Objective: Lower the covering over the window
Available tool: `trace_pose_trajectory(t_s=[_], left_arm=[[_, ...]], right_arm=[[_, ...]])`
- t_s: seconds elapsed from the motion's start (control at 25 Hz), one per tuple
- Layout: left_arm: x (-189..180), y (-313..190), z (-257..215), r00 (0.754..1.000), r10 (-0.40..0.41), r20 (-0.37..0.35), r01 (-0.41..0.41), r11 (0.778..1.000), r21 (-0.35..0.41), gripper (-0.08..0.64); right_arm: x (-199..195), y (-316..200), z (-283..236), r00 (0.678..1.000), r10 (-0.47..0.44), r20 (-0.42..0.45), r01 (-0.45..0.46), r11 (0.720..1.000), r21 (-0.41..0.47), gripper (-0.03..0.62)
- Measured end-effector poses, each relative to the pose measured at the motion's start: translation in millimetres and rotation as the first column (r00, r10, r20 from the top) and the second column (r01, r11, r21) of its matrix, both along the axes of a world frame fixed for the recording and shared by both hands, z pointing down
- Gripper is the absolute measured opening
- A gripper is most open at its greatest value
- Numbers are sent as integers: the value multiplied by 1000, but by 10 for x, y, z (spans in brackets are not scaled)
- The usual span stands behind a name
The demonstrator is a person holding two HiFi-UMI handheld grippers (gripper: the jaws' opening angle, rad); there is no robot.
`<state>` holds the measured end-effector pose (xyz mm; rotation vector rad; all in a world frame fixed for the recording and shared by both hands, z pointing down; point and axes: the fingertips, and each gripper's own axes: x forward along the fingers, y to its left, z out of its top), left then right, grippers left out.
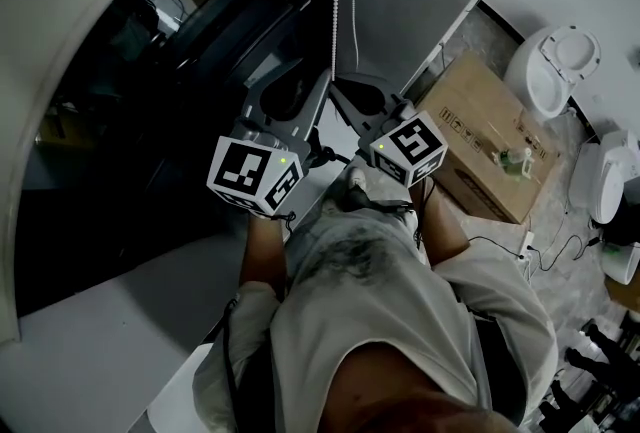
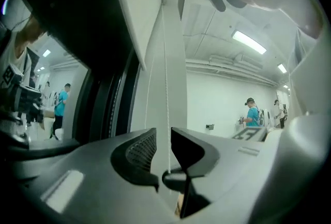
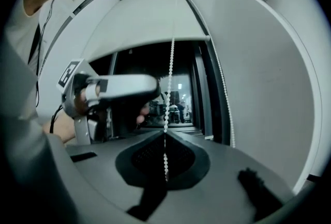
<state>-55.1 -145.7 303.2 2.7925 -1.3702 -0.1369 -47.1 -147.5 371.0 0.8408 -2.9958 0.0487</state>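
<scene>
A white roller blind [image 3: 155, 16] is partly down over a dark window [image 3: 150, 83]; its bottom bar sits near the window's top. A white bead chain [image 3: 169, 78] hangs in front of the window. My right gripper [image 3: 165, 134] is shut on the bead chain, with beads running on down behind the tips. My left gripper [image 2: 164, 137] is open. The chain [image 2: 166, 88] runs through the gap between its jaws without being pinched. In the right gripper view the left gripper's tip sits beside the chain, higher than my right jaws. Both marker cubes [image 1: 255, 176] [image 1: 410, 149] show in the head view.
The chain's second strand [image 3: 225, 93] hangs along the right wall beside the window frame. On the floor to the right stand a cardboard box [image 1: 490, 136] and white toilets [image 1: 555, 66], with cables near them. The glass reflects people and ceiling lights.
</scene>
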Motion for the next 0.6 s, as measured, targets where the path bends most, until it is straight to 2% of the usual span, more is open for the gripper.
trace_pose_trajectory(t_s=[0.12,0.28,0.36,0.44,0.6], left_arm=[[65,-104,-328,1000,7,-14,-6,998,61,101],[172,-198,-571,1000,8,-28,-5,994,105,101],[197,-228,-617,1000,-5,-30,8,993,116,81],[196,-242,-627,999,-26,-27,29,992,122,21],[195,-231,-600,999,-29,-39,33,993,112,18]], right_arm=[[-18,21,10,1000,-6,-3,6,1000,-1,18],[-44,66,8,1000,-15,-8,15,1000,3,18],[-53,75,-5,1000,-15,-8,15,1000,11,18],[-49,78,1,1000,-14,-9,14,1000,10,18],[-52,65,25,1000,-12,-23,13,1000,15,18]])
